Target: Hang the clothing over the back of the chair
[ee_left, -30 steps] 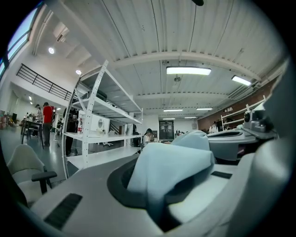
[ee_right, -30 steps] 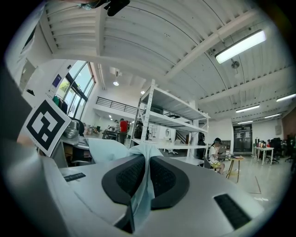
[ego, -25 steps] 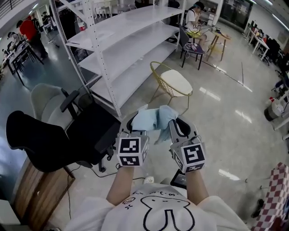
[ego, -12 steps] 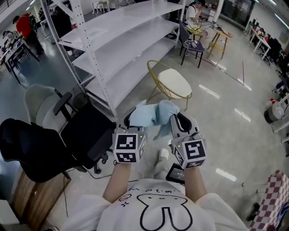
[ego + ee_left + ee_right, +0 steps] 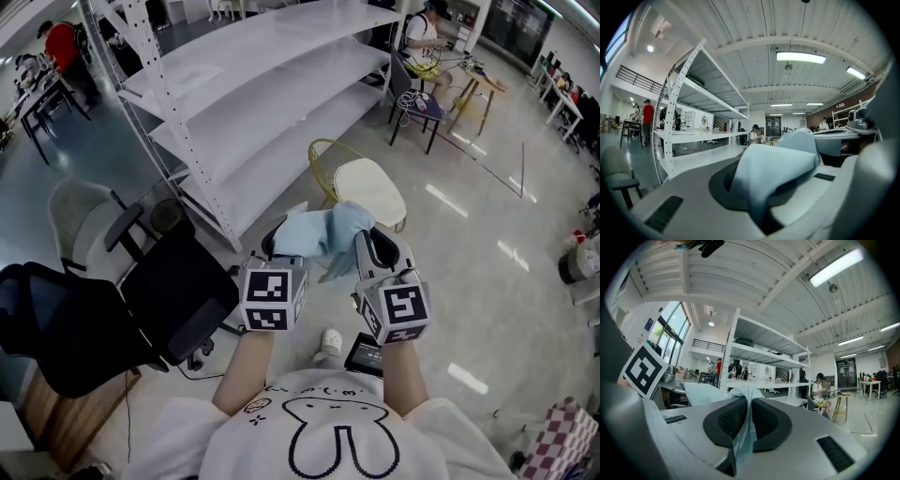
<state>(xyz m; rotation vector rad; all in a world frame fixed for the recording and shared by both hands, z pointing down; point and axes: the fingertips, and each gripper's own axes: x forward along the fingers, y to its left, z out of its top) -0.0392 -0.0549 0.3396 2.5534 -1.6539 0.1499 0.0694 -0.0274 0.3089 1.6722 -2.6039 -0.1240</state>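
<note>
A light blue piece of clothing is bunched up in the air between my two grippers, above the floor. My left gripper is shut on its left part, and the cloth fills the jaws in the left gripper view. My right gripper is shut on its right part; a thin fold of the cloth is pinched between the black pads. Just beyond the cloth stands a yellow wire chair with a cream seat. A black office chair is to the left.
A tall white shelving rack runs along the far left. A grey chair stands behind the black one. A person sits at a dark chair and a wooden stool at the back. A dark flat device lies by my feet.
Both grippers have been carried forward with the cloth still held. The yellow chair and the rack now lie closer, and the black office chair has slid back to the left.
</note>
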